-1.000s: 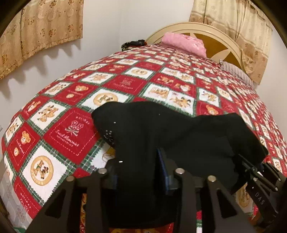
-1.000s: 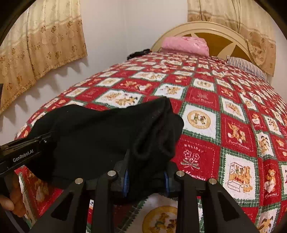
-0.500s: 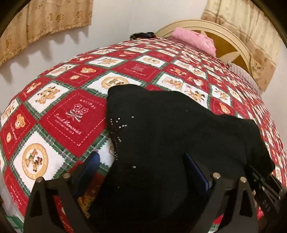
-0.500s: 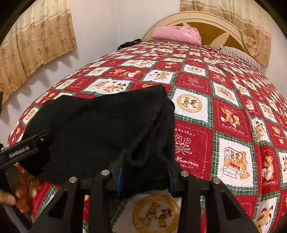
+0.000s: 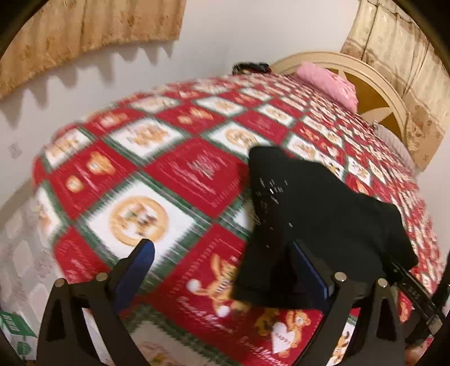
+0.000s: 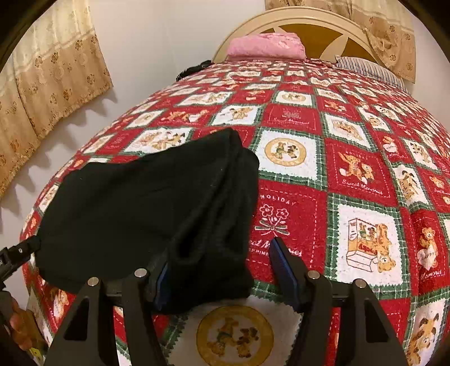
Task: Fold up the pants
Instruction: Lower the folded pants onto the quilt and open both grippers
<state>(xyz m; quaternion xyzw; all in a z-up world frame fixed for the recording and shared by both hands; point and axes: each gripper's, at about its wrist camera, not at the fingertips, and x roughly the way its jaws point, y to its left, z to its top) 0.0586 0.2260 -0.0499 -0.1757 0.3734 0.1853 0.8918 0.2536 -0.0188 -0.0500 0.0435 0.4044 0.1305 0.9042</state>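
The black pants [image 5: 315, 214] lie folded in a compact bundle on the red patchwork bedspread [image 5: 180, 174]. My left gripper [image 5: 225, 261] is open wide and sits off the bundle's left end; only its right finger [image 5: 309, 270] touches the cloth's edge. In the right wrist view the pants [image 6: 146, 202] fill the left half. My right gripper [image 6: 222, 261] has its jaws opening around the bundle's near right corner. Its left pad [image 6: 161, 277] is against the cloth and its right pad [image 6: 282, 261] stands apart from it.
A pink pillow [image 6: 267, 46] and a striped pillow [image 6: 368, 70] lie by the cream headboard [image 6: 309, 19]. Curtains [image 6: 47, 84] hang on the left wall, and the bed's near left edge [image 5: 25, 253] drops off close by. Bedspread to the right [image 6: 365, 169] is bare.
The left gripper opened, let go of the pants and slid left off the bundle. The right gripper's jaws widened and released the folded corner. The pants stayed in place.
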